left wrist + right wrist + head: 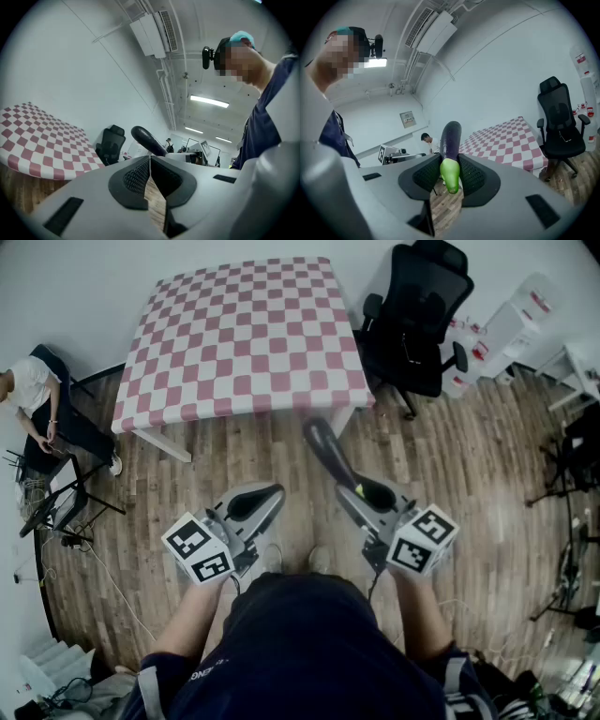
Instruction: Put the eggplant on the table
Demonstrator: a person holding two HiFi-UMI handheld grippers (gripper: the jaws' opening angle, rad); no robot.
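The eggplant (451,138) is seen to have a smooth, glossy, dark purple skin, while its green stem end (450,177) is matt and waxy. The right gripper (450,159) and the left gripper (150,160) are formed of what looks like smooth, matt grey plastic. Their pads (474,176) are faced with a dark, finely ribbed surface that looks rubbery. The marker cubes (199,547) are finished flat and matt in black and white. The table (244,334) is covered by a matt cloth checked in pink and white. The floor (478,474) is laid in wood-look planks with a faint sheen. The office chair (417,310) is covered in matt black mesh or fabric.
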